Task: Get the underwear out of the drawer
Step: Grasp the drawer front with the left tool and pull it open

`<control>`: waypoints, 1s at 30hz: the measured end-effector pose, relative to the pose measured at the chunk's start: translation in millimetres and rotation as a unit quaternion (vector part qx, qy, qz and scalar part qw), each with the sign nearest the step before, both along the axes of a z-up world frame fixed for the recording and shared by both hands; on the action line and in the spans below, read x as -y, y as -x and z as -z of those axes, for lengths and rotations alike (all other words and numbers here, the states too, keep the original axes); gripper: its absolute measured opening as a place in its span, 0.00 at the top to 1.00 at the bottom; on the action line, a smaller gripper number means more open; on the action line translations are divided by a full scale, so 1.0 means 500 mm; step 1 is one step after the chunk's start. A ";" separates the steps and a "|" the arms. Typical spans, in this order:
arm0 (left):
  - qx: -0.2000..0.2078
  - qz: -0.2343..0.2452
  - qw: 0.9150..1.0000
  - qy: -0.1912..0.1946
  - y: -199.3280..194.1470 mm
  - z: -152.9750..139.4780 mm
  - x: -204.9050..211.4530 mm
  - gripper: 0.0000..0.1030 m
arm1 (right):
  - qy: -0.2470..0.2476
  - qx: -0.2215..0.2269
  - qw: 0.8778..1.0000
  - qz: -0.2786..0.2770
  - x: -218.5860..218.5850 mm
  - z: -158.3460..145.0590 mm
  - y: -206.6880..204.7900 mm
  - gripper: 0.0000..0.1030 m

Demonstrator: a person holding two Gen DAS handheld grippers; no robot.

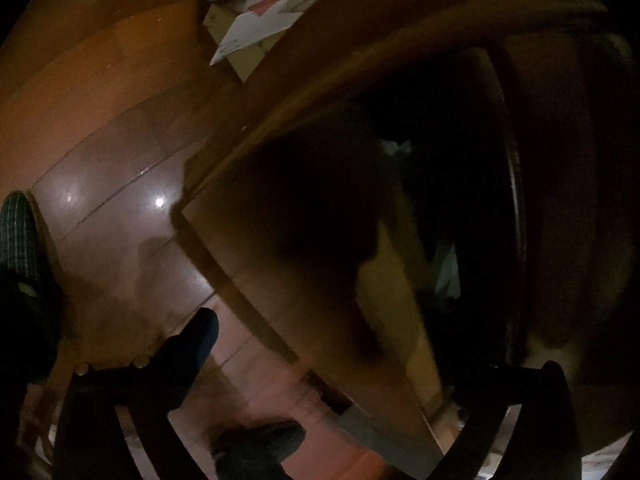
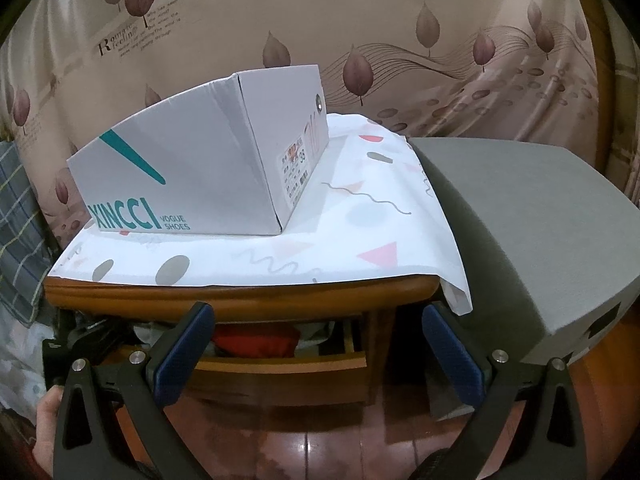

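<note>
Hovering right gripper (image 2: 316,344), jaws spread, empty; open drawer (image 2: 280,364) at 12 o'clock, red underwear (image 2: 256,340) inside. Left gripper (image 1: 360,360) spread wide, empty.

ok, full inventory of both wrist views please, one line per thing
shoe box: 1, white with teal print, on the nightstand's cloth
cloth: 1, white with pastel shapes, covering the nightstand top
nightstand: 1, brown wood, centre
drawer: 1, brown wood, pulled open
red garment: 1, red, inside the drawer
grey box: 1, grey, right of the nightstand
floor: reddish wood
hand: 1, lower left edge of the right wrist view
left gripper: black, fingers open, nothing between
right gripper: black, blue pads, fingers open, facing the drawer
</note>
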State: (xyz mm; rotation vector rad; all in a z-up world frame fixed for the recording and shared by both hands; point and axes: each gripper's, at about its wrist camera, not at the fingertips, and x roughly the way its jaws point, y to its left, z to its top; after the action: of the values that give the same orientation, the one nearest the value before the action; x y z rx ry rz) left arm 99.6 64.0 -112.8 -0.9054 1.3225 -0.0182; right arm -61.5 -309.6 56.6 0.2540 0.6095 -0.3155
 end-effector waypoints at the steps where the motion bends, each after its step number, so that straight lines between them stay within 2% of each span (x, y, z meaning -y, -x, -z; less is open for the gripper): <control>1: -0.002 0.006 1.000 -0.008 0.002 -0.008 0.002 0.00 | -0.001 -0.001 1.000 0.001 0.000 0.001 0.000 0.00; 5: -0.016 0.024 0.999 -0.024 0.015 -0.008 0.002 0.00 | -0.001 -0.003 1.000 0.003 0.000 0.002 -0.001 0.00; 9: -0.009 0.049 0.997 -0.062 0.050 -0.013 0.003 0.00 | 0.004 -0.004 1.000 0.003 -0.003 0.003 -0.002 0.00; 13: -0.018 0.065 0.996 -0.061 0.075 -0.006 -0.003 0.00 | 0.007 -0.008 1.000 0.005 -0.002 0.007 -0.003 0.00; 21: -0.013 0.103 0.989 -0.108 0.105 -0.008 0.011 0.00 | -0.005 -0.023 1.000 0.012 0.013 0.022 -0.006 0.00; 23: -0.015 0.109 0.987 -0.117 0.108 -0.024 0.016 0.00 | -0.009 -0.029 0.999 0.009 0.013 0.026 -0.007 0.00; 30: -0.016 0.129 0.982 -0.138 0.129 -0.020 0.012 0.00 | -0.012 -0.062 0.998 -0.024 -0.007 0.046 -0.024 0.00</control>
State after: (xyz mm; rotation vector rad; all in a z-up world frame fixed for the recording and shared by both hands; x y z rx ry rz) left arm 35.4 58.0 -102.7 -0.4981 1.4250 -0.0201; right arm -49.7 -306.2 33.8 0.2434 0.7414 -0.2799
